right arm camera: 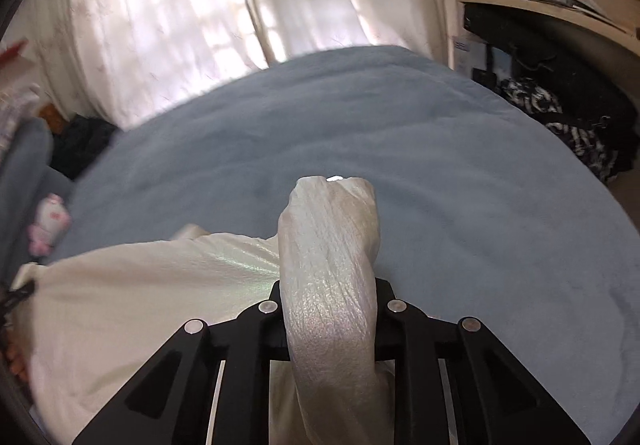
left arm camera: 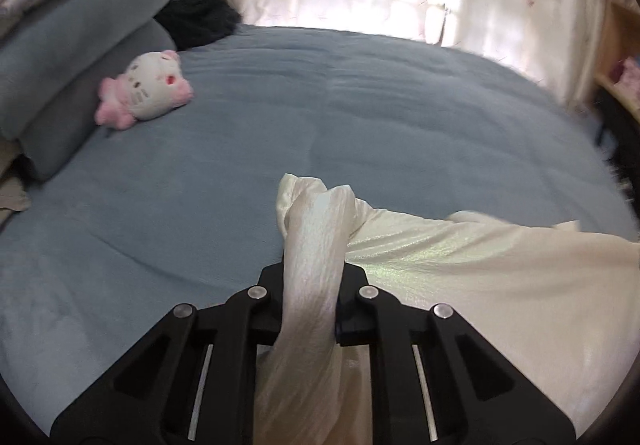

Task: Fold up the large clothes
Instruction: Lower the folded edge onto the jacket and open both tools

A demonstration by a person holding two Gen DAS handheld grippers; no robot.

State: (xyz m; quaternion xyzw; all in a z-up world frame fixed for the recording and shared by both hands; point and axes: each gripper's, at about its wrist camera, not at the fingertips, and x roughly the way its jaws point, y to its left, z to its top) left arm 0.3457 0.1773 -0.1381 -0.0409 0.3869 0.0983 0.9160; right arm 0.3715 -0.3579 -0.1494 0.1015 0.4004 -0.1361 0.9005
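A shiny cream garment point(left arm camera: 480, 277) lies spread on the blue bedspread point(left arm camera: 280, 117), reaching off to the right in the left wrist view. My left gripper point(left arm camera: 312, 285) is shut on a bunched fold of it that stands up between the black jaws. In the right wrist view the same cream garment point(right arm camera: 140, 285) spreads to the left over the bedspread point(right arm camera: 460, 173). A thick rolled bunch of the cloth is pinched in my right gripper point(right arm camera: 330, 309), which is shut on it. The fingertips of both grippers are hidden by cloth.
A pink and white plush toy point(left arm camera: 144, 91) lies at the left beside folded blue bedding point(left arm camera: 80, 45) and a dark garment point(left arm camera: 200, 17). Sunlit curtains point(right arm camera: 200, 5) hang behind the bed. Right of the bed stands a wooden shelf point(right arm camera: 540, 5) with small boxes above dark patterned cloth point(right arm camera: 560, 117).
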